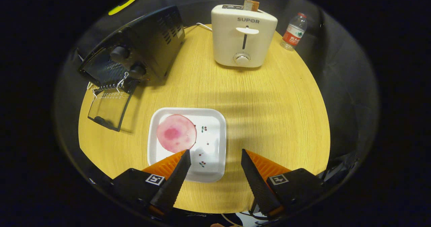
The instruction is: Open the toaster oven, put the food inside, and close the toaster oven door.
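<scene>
The round desk (pixel 269 112) holds the toaster oven (pixel 134 52), its door (pixel 107 109) already down, up and left of the white plate (pixel 215 119). The flat pink food (pixel 176 133) lies on the plate. The gripper (pixel 215 156) has its fingers wide, holding nothing; pinching such thin food may just push it off

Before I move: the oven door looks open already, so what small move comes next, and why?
Probably ease the open claw forward and left over the pink food slice on the white plate. The toaster oven door already lies open, and the slice sits just ahead of the left finger, ungripped.
</scene>
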The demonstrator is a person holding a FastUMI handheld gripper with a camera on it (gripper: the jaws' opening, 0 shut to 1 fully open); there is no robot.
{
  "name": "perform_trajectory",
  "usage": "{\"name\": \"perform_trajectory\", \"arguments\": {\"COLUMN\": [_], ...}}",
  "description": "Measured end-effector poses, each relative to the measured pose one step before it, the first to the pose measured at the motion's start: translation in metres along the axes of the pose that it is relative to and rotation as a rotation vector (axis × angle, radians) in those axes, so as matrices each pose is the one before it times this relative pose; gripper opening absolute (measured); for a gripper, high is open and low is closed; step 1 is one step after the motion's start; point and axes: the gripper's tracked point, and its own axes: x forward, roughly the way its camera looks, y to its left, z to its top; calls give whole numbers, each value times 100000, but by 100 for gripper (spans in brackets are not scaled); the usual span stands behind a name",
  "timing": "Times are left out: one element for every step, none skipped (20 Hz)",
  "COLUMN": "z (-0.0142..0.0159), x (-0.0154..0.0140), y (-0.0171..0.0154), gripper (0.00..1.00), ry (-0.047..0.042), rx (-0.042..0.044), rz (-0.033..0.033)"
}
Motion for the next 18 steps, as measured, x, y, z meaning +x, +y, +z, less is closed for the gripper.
{"name": "perform_trajectory", "arguments": {"z": [15, -21, -33, -40, -153, -111, -59, 102, 157, 170, 56, -98, 115, -280, -66, 15, 127, -93], "x": [534, 379, 419, 361, 229, 367, 280, 251, 27, -132, 439, -204, -316, 650, -643, 373, 244, -598], "y": [-129, 57, -234, -138, 90, -90, -220, -163, -148, 138, -68, -107, -169, 436, 28, 29, -96, 172], "gripper": [96, 96, 96, 93, 90, 86, 80, 73, 67, 60, 52, 44, 36, 28, 20, 14, 14, 12], "ry": [1470, 1723, 1661, 1459, 1086, 1095, 786, 508, 59, 421, 379, 727, -150, 1797, 260, 715, 76, 160], "rx": [-797, -880, -899, -591, -500, -745, -340, 652, 1871, 1792, 1407, 493, 519, 635, 839, -749, -206, -564], "rz": [1010, 1360, 713, 821, 910, 804, 299, 359, -136, 1325, -151, -292, 157, 2617, 77, 772, 565, 1220]}}
